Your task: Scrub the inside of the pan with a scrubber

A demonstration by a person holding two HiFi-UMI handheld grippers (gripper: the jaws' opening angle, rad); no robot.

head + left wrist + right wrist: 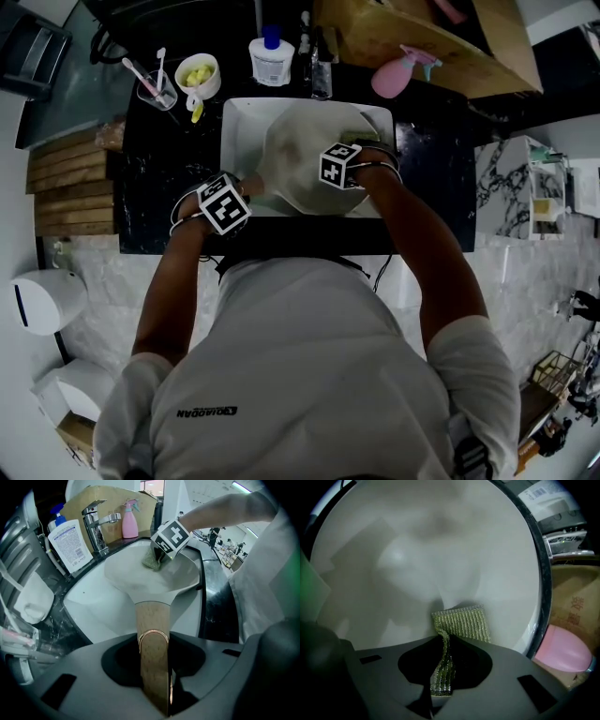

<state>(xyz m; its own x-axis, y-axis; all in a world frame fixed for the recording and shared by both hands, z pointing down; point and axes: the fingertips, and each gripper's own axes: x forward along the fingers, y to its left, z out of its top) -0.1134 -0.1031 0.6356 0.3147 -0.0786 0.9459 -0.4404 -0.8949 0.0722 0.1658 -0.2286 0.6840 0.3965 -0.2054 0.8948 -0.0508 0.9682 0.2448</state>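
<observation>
A cream-white pan (300, 155) lies tilted in the white sink (236, 117). Its wooden handle (152, 634), with a copper ring at the end, runs between the jaws of my left gripper (154, 667), which is shut on it at the pan's near left (246, 187). My right gripper (349, 152) reaches down into the pan from the right and is shut on a green ribbed scrubber (464, 623). The scrubber's free end lies flat against the pan's inner wall (417, 550). From the left gripper view, the scrubber (151, 560) shows just under the right gripper's marker cube (171, 536).
Behind the sink stand a chrome faucet (96, 524), a white soap bottle (272, 58) and a pink spray bottle (394, 75). A bowl of yellow pieces (197, 75) and a cup of brushes (155, 89) sit at the back left on the black counter (159, 187).
</observation>
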